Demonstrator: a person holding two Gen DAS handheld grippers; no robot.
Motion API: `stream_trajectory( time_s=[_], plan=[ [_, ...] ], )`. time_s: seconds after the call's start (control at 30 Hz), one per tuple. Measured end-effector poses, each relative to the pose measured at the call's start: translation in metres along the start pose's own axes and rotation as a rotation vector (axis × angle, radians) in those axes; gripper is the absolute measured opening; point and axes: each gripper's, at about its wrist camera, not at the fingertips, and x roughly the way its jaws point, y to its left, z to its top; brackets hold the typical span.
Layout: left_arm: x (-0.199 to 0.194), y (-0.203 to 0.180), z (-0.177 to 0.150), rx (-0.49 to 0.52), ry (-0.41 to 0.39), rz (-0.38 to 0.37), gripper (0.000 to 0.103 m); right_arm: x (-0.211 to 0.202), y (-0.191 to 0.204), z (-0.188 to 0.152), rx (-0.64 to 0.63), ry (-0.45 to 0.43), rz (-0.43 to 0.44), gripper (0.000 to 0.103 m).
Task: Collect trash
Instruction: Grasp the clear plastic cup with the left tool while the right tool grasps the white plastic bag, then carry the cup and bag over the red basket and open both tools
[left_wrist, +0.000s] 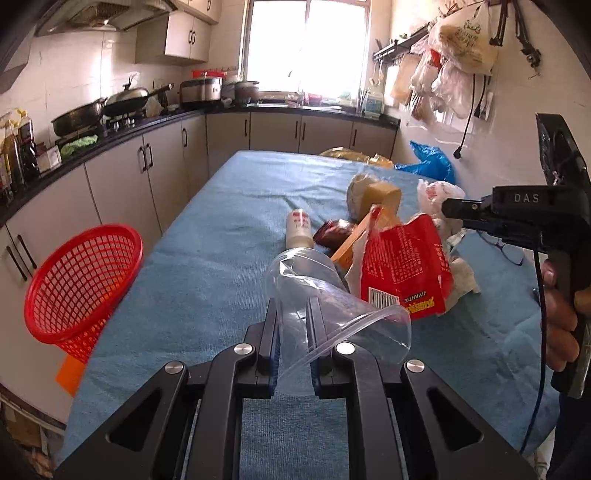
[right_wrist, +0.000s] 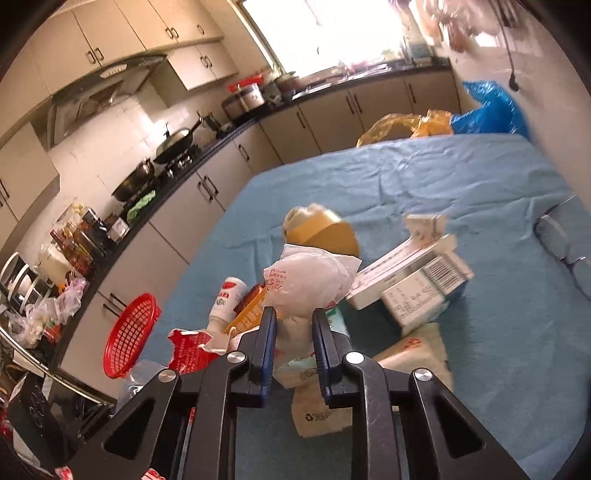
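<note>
You are holding the clear cup (left_wrist: 332, 306) in the left gripper (left_wrist: 293, 334), jaws closed on its wall, long axis lying forward, the red basket (left_wrist: 83, 288) sitting off left; right gripper (right_wrist: 294, 341) jaws are closing around a white bag (right_wrist: 310, 280).

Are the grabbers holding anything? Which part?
The left gripper pinches the clear plastic cup by its side wall. The right gripper grips a white plastic bag by its lower bunched end.

Table with blue cloth (left_wrist: 207, 266): white bottle (left_wrist: 298, 229), red packet (left_wrist: 402, 269), white boxes (right_wrist: 413, 273) clustered just beside tape roll (left_wrist: 382, 197).
</note>
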Motion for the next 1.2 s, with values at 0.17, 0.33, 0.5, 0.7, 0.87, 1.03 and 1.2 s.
stream_trajectory(
  time_s=[0.17,0.33,0.5,0.7,0.87,1.03,1.2],
  plan=[
    [-0.022,-0.001,0.007,0.002,-0.058,0.006,0.012,-0.028,0.01,0.005,-0.051,-0.105,-0.095,0.021],
    [-0.04,-0.001,0.014,0.002,-0.108,0.013,0.012,-0.045,0.027,0.006,-0.082,-0.136,-0.071,0.021],
    [-0.047,0.013,0.016,-0.03,-0.128,0.039,0.012,-0.036,0.064,0.003,-0.16,-0.103,-0.005,0.021],
    [-0.059,0.05,0.012,-0.092,-0.141,0.101,0.012,-0.015,0.109,-0.003,-0.23,-0.064,0.062,0.021],
    [-0.07,0.083,0.011,-0.146,-0.154,0.158,0.012,0.01,0.145,-0.009,-0.273,-0.018,0.103,0.021],
    [-0.079,0.124,0.006,-0.203,-0.161,0.214,0.012,0.035,0.179,-0.013,-0.311,0.021,0.136,0.021],
    [-0.081,0.165,0.002,-0.264,-0.158,0.257,0.012,0.057,0.218,-0.017,-0.363,0.055,0.162,0.021]
  ],
)
